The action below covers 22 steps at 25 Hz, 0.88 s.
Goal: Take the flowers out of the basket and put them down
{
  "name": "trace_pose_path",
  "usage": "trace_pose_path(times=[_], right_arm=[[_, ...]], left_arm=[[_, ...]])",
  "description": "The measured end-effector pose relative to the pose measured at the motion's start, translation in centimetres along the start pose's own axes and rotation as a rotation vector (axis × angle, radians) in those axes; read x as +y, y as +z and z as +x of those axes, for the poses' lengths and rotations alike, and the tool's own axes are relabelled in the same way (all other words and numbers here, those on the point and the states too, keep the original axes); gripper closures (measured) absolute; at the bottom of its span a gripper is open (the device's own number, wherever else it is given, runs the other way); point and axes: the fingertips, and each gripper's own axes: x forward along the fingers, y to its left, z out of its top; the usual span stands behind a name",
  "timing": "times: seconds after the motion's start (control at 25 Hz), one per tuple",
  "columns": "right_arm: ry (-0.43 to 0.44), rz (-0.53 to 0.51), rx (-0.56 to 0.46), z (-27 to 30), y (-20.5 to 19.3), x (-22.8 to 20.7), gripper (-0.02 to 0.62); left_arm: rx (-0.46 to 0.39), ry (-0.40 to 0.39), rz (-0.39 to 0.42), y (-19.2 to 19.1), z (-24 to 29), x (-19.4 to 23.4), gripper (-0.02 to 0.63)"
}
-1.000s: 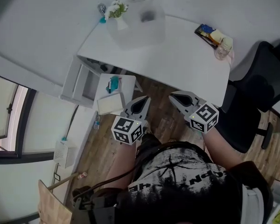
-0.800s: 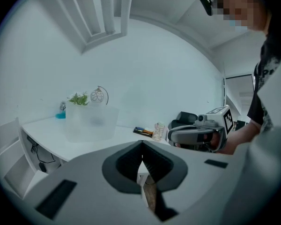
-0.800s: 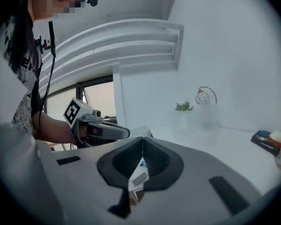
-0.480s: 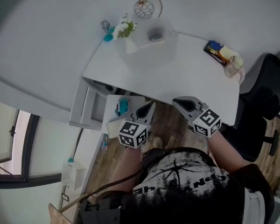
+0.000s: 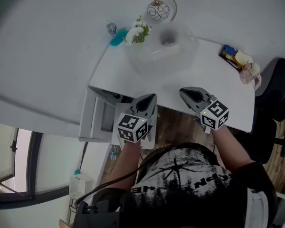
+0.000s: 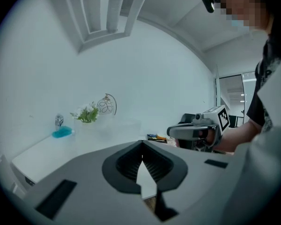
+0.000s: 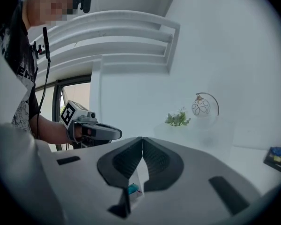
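Jaws clenched empty on left gripper (image 5: 149,99) and right gripper (image 5: 185,92). Drawn nearer to table (image 5: 213,99) than a second ago; flowers (image 5: 137,32) untouched at far edge, by hazy basket (image 5: 168,56). Approach only, no grasp yet.

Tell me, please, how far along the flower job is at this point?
Done: nothing yet; the flowers stand untouched at the far side of the table. In hand: nothing; the left gripper and right gripper are both shut and empty, by the near edge. Left: reach the flowers, lift them out and put them down.
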Motion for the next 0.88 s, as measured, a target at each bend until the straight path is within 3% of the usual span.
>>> trace_pose_path(times=[0.4,0.88], right_arm=[[0.015,-0.027,0.038,6.7,0.5,-0.9,0.581],[0.081,-0.072,0.056,13.3,4.5,-6.7,0.581]], left_arm=[[-0.019,-0.009,-0.017,1.6,0.4,6.1,0.595],[-0.017,0.034,-0.020,4.5,5.1,12.7,0.595]])
